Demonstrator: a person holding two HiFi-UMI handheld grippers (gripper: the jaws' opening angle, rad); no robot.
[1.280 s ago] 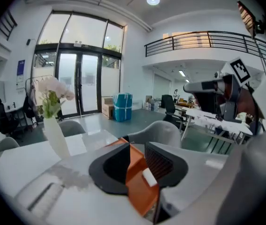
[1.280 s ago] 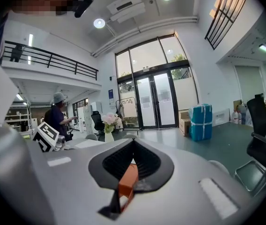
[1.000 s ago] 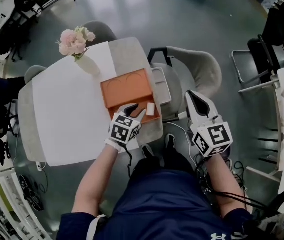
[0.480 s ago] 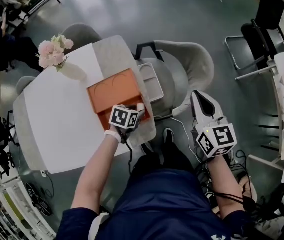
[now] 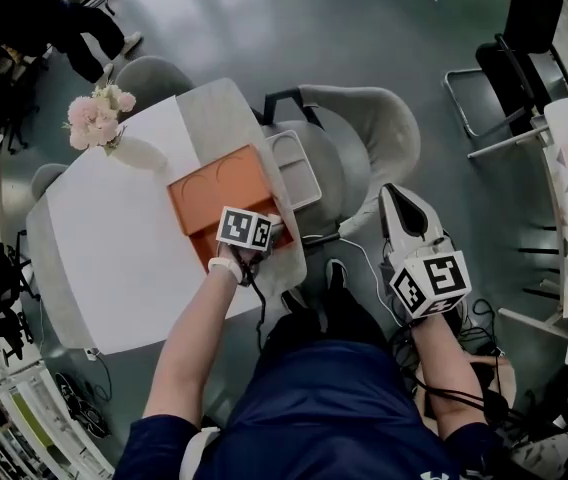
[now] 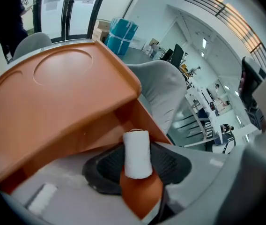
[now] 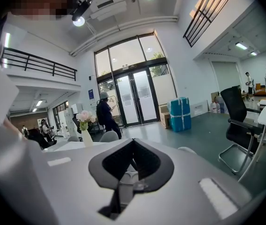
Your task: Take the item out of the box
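Roll (image 6: 136, 153): white, standing upright between my left gripper's (image 6: 138, 175) fingers (image 6: 101, 168), which are set narrow and clamped on its sides. It sits at the right end of the orange box (image 5: 222, 193), in front of the box wall and just under the raised lid (image 6: 62, 86), which has a round recess pressed into it. I cannot tell whether the roll is clear of the box floor. From the head view, the left gripper's marker cube covers the near right corner of the box, my forearm reaching in from below. The box lies at the right side of the white desk (image 5: 114, 258). A grey tray (image 5: 299, 166) is just beside the box, on its right. Pink flowers (image 5: 94, 120) stand at the desk's far left corner, well apart from the box. A grey chair (image 5: 374, 133) stands to the right of the desk. Right gripper (image 7: 132, 167): fingers together, nothing between them, held off the desk above the floor by my right knee.
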